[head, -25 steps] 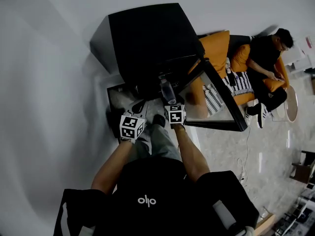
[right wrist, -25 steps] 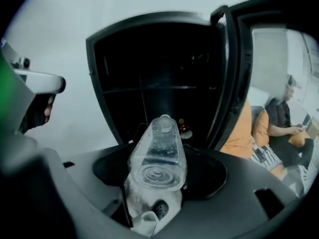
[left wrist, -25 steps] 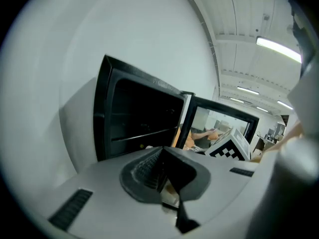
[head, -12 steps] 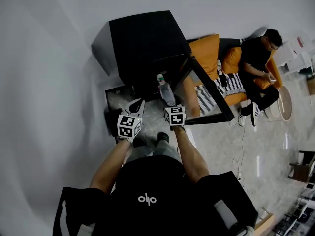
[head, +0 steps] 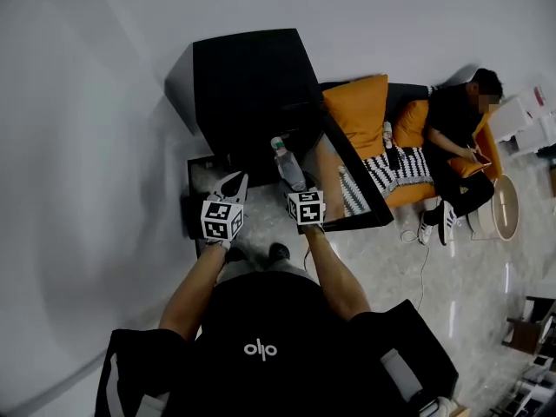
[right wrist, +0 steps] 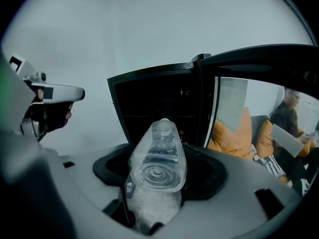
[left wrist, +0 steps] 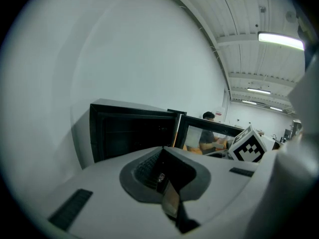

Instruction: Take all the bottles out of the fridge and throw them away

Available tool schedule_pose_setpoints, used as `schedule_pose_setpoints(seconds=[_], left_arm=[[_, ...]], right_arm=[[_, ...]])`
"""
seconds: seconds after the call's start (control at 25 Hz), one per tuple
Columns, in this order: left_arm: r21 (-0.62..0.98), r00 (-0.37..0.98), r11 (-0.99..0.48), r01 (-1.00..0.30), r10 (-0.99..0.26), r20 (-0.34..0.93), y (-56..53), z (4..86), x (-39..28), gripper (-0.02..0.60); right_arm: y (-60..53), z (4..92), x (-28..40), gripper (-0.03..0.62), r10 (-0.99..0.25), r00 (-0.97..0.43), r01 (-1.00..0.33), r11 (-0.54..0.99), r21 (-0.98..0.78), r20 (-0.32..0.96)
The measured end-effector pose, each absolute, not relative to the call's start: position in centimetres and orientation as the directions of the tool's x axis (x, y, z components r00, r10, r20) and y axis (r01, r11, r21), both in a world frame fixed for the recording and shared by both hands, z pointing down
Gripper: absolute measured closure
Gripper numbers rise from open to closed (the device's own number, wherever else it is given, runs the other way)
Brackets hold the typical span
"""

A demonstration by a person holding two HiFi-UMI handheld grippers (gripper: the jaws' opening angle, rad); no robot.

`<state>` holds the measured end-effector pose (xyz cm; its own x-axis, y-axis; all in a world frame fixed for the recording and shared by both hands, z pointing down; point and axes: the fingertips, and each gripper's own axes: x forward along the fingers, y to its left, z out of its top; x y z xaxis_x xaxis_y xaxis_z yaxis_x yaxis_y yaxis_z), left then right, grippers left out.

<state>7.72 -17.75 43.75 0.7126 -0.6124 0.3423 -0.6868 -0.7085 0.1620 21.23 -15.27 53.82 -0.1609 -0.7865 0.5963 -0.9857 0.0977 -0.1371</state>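
Pointing toward the open black fridge [head: 248,81], the right gripper [head: 298,191] is clamped around a clear plastic bottle [right wrist: 158,156]; the left gripper [head: 233,183] jaws are pressed together, empty.

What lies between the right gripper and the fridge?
Only the bottle that the right gripper holds, pointing toward the open fridge; beyond its far end the stretch is bare. The right gripper view shows it.

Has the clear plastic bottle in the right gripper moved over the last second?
Yes. The clear plastic bottle, held by the right gripper, has drawn back from the black fridge's open front, toward the person.
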Motion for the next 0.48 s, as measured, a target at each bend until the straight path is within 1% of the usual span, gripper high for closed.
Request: schedule_pose_setpoints(seconds=[0.24,0.48], left_arm=[[0.161,0.642,-0.63,-0.759,-0.687,0.341,-16.0,44.4,7.7,0.575],[0.157,0.536,-0.517,-0.841,-0.76,0.367,-14.7,45.4,3.2,0.574]], right_arm=[[-14.9,54.3,20.9,0.286,-0.76,-0.26,-0.965,0.216,-0.147,0.595],[-15.6,55.9,17.1,0.286,-0.703,-0.364,-0.926,0.342,-0.158,0.611]])
